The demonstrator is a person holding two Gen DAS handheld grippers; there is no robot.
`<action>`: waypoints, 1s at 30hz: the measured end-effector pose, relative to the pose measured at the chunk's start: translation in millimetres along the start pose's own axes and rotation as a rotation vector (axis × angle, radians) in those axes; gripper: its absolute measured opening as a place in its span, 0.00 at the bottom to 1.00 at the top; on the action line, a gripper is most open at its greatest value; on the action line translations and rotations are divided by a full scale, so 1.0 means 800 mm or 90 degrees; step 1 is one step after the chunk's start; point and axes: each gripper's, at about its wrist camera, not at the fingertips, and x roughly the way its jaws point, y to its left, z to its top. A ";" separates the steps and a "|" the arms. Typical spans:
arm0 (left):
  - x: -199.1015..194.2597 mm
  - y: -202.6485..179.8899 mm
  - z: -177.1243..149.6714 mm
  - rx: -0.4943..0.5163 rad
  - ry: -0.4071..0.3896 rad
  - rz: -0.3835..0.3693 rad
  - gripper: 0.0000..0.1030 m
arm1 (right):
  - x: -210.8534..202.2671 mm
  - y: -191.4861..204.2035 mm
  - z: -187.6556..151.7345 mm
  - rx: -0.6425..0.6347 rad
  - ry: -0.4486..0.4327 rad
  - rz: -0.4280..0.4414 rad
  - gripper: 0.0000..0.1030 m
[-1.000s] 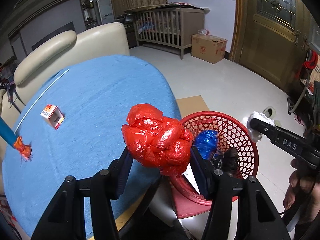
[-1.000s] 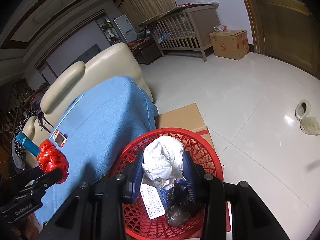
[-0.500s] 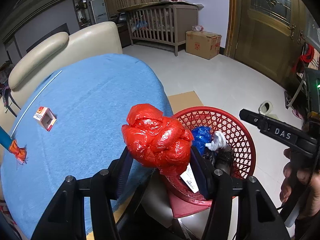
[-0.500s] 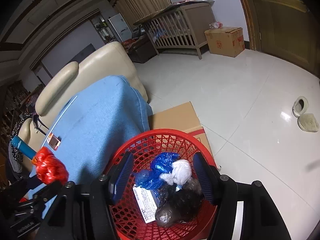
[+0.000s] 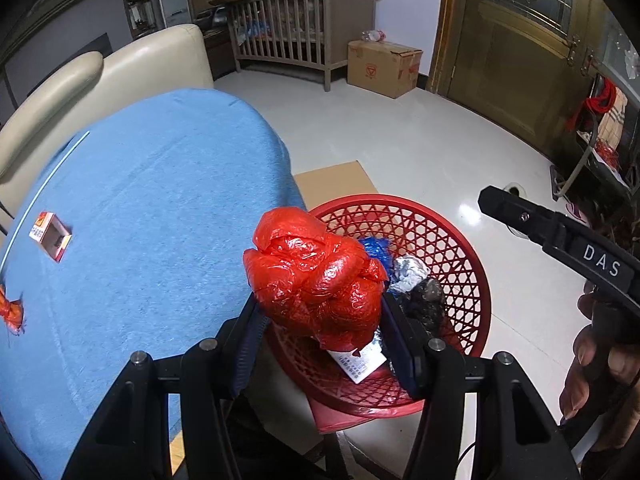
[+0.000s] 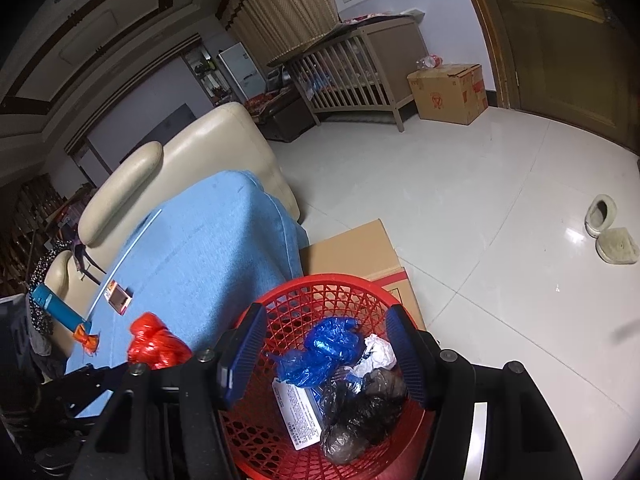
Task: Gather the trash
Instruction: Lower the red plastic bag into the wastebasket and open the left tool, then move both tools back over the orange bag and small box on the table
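Dim indoor light, glare on the glossy floor (image 6: 572, 236), fisheye bending, dark vignetted corners

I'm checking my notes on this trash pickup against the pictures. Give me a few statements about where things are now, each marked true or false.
1. The left gripper holds a crumpled red plastic bag. True.
2. The right gripper grips a white wad of paper. False: its jaws stand open and empty above the red basket, and the paper lies inside it.
3. A blue plastic bag lies in the basket. True.
4. The basket stands on the blue tablecloth. False: it sits beside the table, lower than its top.
5. A small box remains on the tablecloth. True.
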 end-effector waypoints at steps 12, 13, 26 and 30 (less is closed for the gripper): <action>0.020 -0.016 0.001 0.015 0.042 -0.041 0.71 | -0.021 -0.008 0.009 0.013 -0.040 -0.002 0.64; 0.021 -0.012 0.000 0.009 0.046 -0.042 0.71 | -0.022 -0.008 0.010 0.012 -0.042 -0.002 0.64; -0.012 0.106 -0.021 -0.110 0.014 0.008 0.71 | -0.002 0.039 -0.008 -0.038 0.004 0.032 0.64; -0.021 0.168 -0.049 -0.186 0.014 0.038 0.71 | 0.011 0.070 -0.018 -0.073 0.031 0.050 0.64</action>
